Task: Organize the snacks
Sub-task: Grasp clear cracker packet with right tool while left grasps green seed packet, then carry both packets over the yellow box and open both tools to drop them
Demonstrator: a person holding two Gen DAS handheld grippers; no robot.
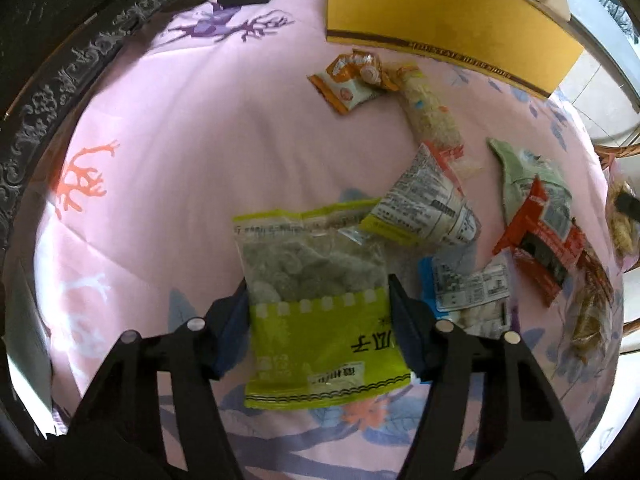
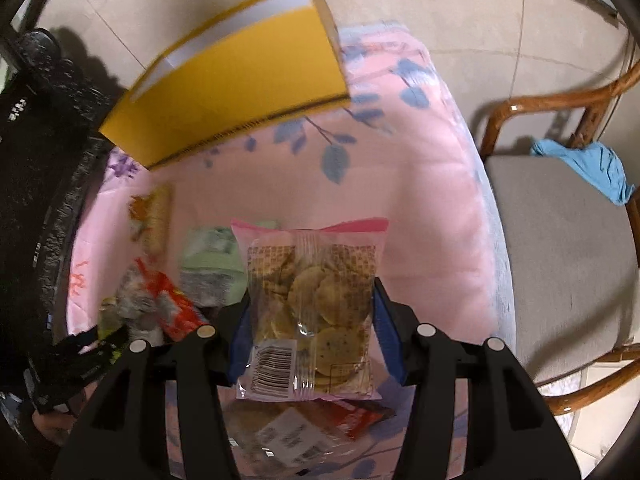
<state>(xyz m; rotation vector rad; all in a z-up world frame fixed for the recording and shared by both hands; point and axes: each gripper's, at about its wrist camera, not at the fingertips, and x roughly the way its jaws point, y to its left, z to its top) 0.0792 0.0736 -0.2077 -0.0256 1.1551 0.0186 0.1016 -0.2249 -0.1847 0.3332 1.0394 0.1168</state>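
My left gripper (image 1: 318,290) is shut on a lime-green snack bag (image 1: 320,312) with grey pieces showing through its clear window, held above the pink cloth. My right gripper (image 2: 312,300) is shut on a pink-edged clear bag of round crackers (image 2: 312,312), lifted over the cloth. A yellow box (image 1: 444,20) stands at the far end of the cloth; it also shows in the right wrist view (image 2: 236,92). Several loose snack packets lie on the cloth: an orange packet (image 1: 348,80), a silver label-side bag (image 1: 432,204), a red packet (image 1: 540,240) and a pale green packet (image 2: 212,260).
The pink floral cloth (image 1: 180,160) covers the work surface. A dark carved edge (image 1: 48,100) runs along the left. A rattan chair with a grey seat (image 2: 560,248) and a blue rag (image 2: 588,168) stands to the right. Tiled floor lies beyond.
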